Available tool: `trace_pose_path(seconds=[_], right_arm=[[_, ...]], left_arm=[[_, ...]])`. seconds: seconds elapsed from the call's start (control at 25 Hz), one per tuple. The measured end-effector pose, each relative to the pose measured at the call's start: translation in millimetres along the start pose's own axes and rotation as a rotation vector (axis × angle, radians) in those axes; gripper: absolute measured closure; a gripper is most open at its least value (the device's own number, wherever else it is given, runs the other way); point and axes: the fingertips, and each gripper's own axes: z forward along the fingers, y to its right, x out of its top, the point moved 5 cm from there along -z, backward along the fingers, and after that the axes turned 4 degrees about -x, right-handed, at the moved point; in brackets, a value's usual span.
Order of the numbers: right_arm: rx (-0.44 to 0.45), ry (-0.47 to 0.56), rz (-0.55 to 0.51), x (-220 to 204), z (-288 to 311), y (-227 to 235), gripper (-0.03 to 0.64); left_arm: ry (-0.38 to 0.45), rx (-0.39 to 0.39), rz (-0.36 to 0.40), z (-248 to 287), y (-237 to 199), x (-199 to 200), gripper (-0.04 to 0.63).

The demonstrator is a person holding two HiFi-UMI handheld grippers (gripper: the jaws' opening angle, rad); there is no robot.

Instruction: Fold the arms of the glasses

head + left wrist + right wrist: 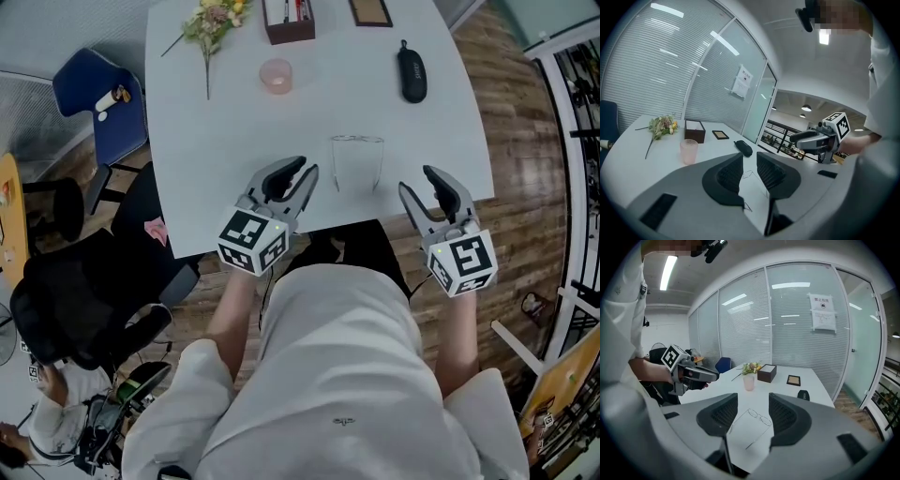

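Note:
Thin wire-frame glasses (356, 157) lie on the white table (216, 141) near its front edge, both arms spread open and pointing toward me. My left gripper (306, 169) hovers just left of them, open and holding nothing. On the other side my right gripper (417, 180) stands open and empty, apart from the frame. In the left gripper view the glasses (747, 175) show faintly between the jaws of the left gripper (749, 168). In the right gripper view the glasses (759, 418) lie ahead of the right gripper (753, 411).
Farther back on the table are a black glasses case (412, 72), a pink cup (276, 75), a bunch of flowers (214, 23), a brown box (288, 19) and a small frame (370, 11). A blue chair (98, 94) and a black chair (84, 300) stand to the left.

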Motion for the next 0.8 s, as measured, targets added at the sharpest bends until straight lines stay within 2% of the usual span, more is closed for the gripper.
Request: trace_pose_path(seconds=[0.28, 0.8], right_arm=[[0.092, -0.054, -0.060, -8.7, 21.0, 21.0, 0.420], [0.299, -0.159, -0.199, -29.1, 59.2, 40.3, 0.427]], left_arm=[[-0.045, 0.040, -0.003, 21.6, -11.6, -2.4, 0.494], [-0.179, 0.022, 0.048, 73.1, -25.8, -13.9, 0.499]])
